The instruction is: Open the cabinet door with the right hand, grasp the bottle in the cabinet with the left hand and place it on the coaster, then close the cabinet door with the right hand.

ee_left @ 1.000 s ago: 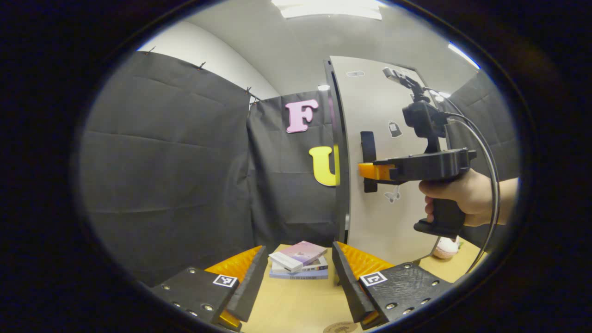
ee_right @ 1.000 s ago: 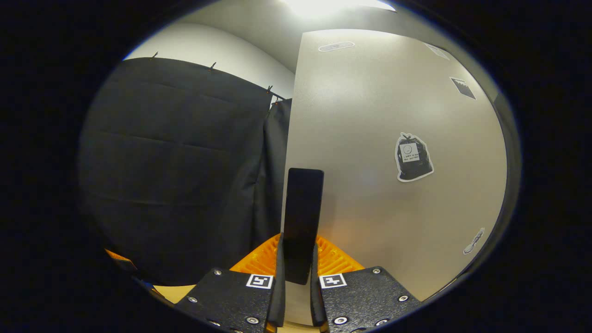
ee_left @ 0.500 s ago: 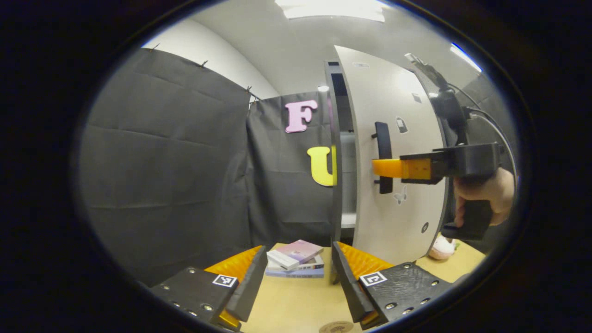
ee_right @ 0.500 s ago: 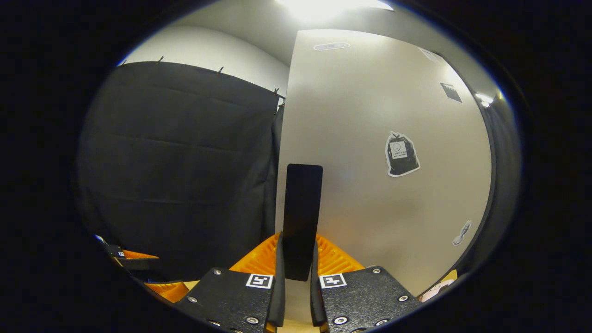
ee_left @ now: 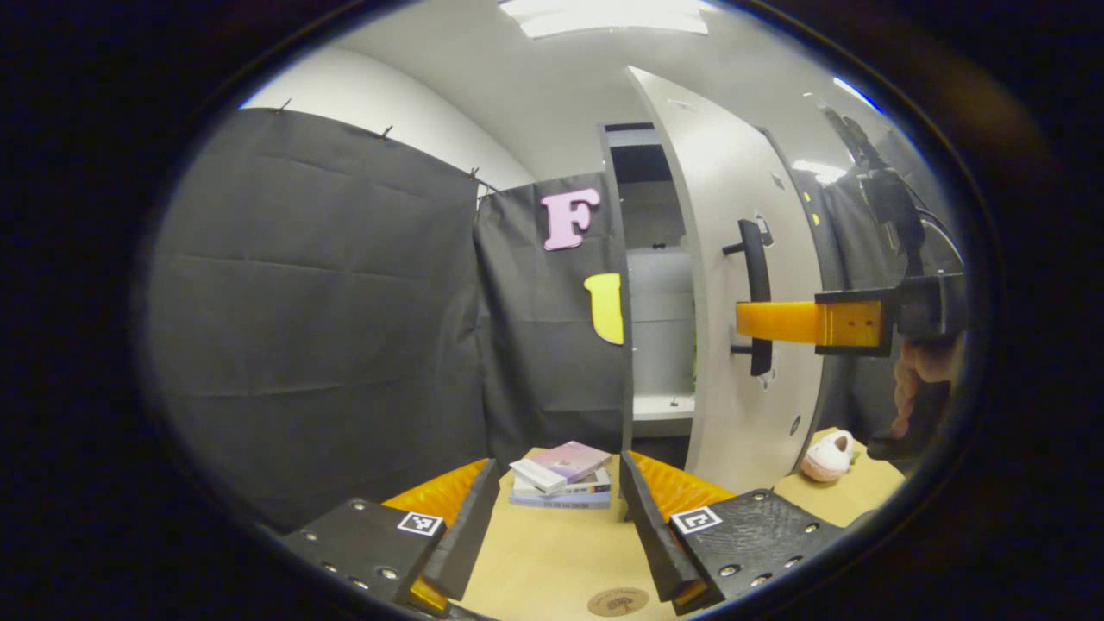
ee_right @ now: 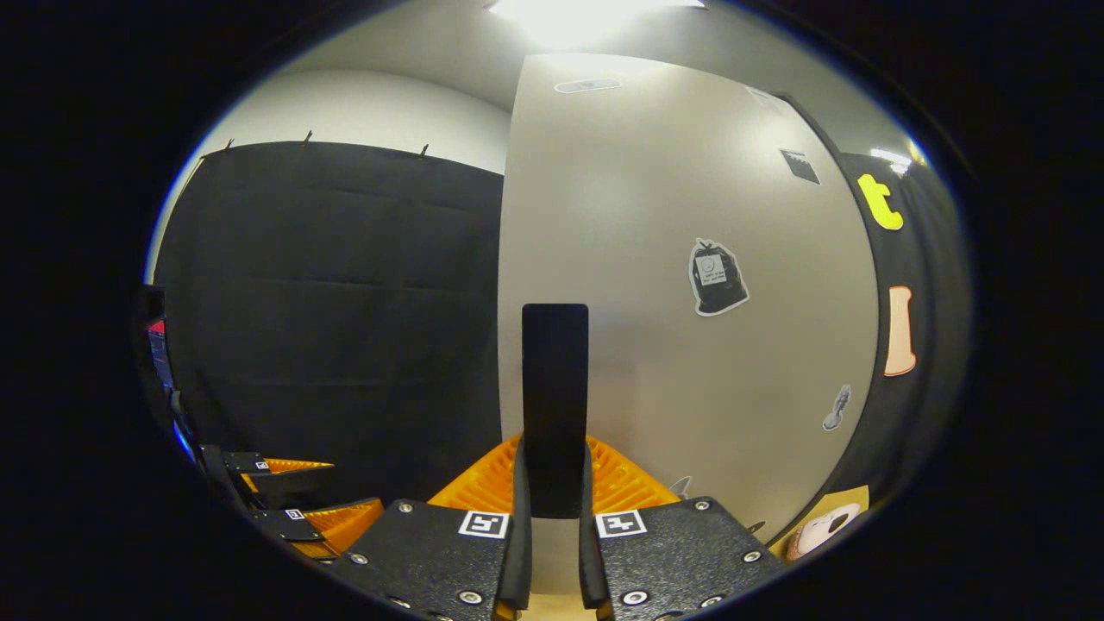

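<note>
Cabinet [ee_left: 655, 285] stood at the back of the tabletop [ee_left: 552, 561], and everything else is placed from it. Its door [ee_right: 673, 285] hung well ajar, swung out toward the right gripper, so the first step looked partly done, judging by the gap. Shelves showed inside the cabinet, pale and bare as far as could be told; the bottle could not be made out there, perhaps hidden behind the door or too dim to see.

In front of the cabinet's left edge lay a small stack of books [ee_left: 561, 483], and to the right of the door's foot sat a pale soft toy [ee_left: 826, 455].

The right gripper [ee_right: 552, 509] had its jaws clamped on the door's black handle [ee_right: 555, 405]. The left gripper [ee_left: 556, 517] hung low in front of the cabinet with its jaws wide apart and empty.

Nearest of all, well in front of the cabinet, lay the round coaster [ee_left: 617, 601], nothing on it. Left to do, by my reckoning: finish the swing, fetch the bottle, set it down, shut the door.
</note>
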`<state>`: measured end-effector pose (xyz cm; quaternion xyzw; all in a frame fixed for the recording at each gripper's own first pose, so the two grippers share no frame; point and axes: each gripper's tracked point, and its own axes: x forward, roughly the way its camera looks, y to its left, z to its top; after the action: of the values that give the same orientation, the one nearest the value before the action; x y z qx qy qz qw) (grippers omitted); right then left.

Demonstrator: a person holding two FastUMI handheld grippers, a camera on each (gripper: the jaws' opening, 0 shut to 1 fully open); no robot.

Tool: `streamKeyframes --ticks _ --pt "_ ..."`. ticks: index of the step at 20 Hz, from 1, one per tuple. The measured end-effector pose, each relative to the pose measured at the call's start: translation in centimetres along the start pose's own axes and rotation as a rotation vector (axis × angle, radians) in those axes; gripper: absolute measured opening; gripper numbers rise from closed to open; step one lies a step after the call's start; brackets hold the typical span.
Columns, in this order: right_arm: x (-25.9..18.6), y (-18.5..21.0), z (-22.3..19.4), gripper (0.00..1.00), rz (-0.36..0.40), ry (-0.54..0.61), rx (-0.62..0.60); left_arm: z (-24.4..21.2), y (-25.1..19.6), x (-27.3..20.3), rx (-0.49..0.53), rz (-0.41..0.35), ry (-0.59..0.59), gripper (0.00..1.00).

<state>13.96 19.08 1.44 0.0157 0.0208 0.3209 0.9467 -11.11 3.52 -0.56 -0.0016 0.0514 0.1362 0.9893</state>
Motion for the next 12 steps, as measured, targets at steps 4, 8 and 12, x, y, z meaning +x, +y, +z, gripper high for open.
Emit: streamKeyframes --ticks 4,8,12 --pt "0.0 -0.6 -0.2 0.22 -0.007 0.004 0.031 1.3 -3.0 -2.3 0.033 -0.038 0.001 0.84" --pt "-0.1 -0.8 0.0 0.23 -0.053 0.012 0.039 1.9 -5.7 -3.5 0.036 -0.074 -0.005 0.84" --pt "-0.2 -1.1 0.6 0.22 -0.136 0.012 0.053 1.6 -8.3 -4.1 0.033 -0.110 0.020 0.80"
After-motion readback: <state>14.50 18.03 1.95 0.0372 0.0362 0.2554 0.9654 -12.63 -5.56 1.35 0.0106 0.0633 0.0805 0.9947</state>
